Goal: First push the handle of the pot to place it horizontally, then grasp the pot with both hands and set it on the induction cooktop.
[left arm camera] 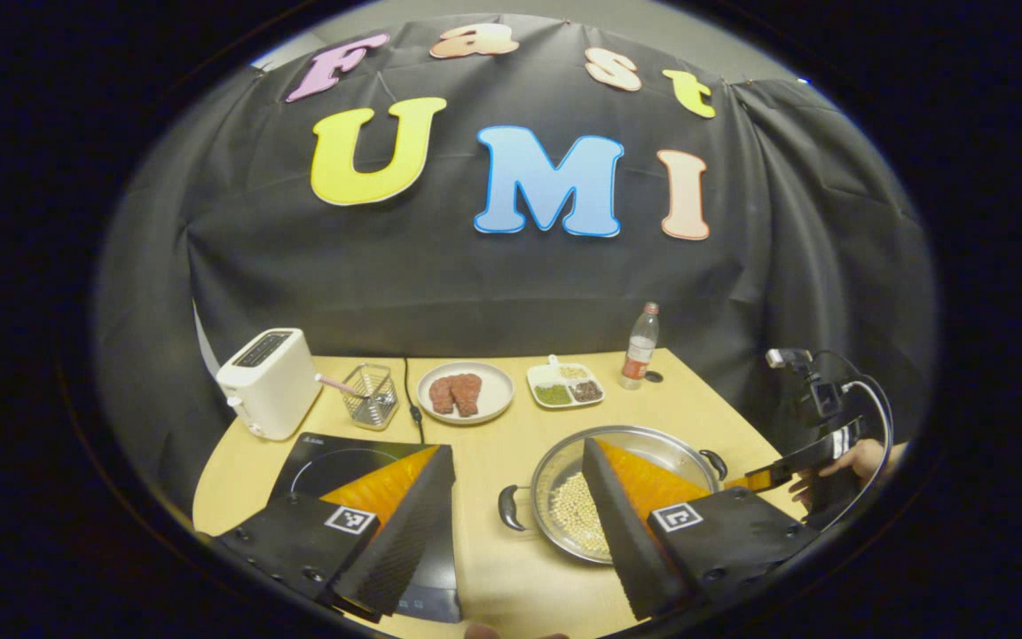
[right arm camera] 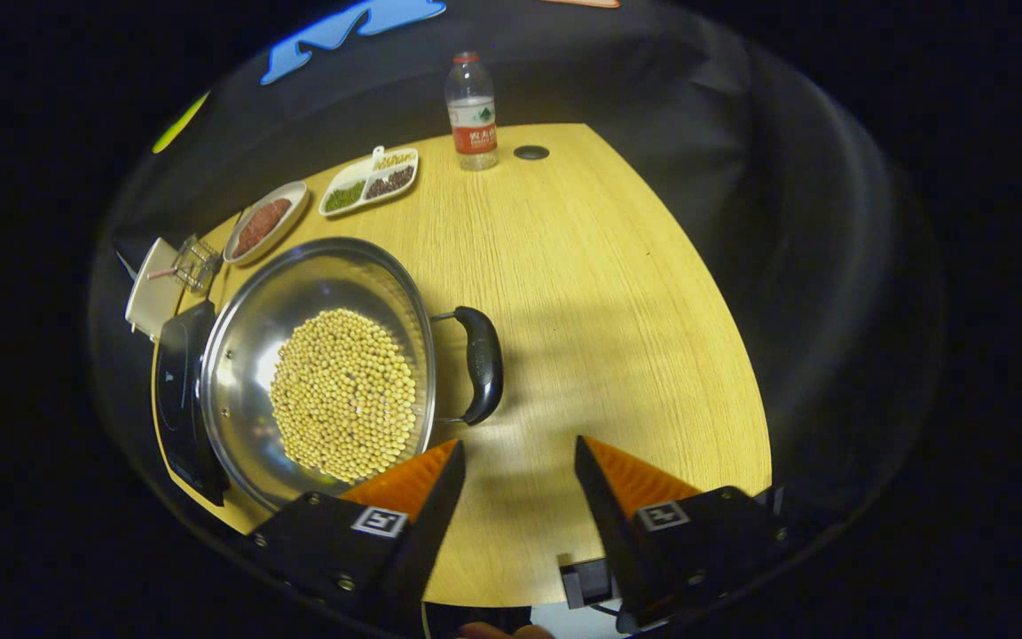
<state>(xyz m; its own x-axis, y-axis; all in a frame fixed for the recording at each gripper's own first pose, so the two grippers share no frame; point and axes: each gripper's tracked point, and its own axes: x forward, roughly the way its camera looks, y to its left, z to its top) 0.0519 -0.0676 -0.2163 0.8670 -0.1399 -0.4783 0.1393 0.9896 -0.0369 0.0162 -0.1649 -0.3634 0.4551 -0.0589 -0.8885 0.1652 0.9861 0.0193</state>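
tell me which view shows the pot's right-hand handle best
The right gripper view: the black handle on the pot sits unobstructed, seen from above, just ahead of the open right claw. In the left gripper view that handle is small and far, partly behind the left claw's finger.

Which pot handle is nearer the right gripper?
The handle on the bare-table side of the pot, just ahead of the right gripper; the other handle faces the cooktop.

free: bare table [right arm camera: 617, 293] right of pot [right arm camera: 325, 373] | blocked: cooktop [right arm camera: 178, 390] touching pot's left
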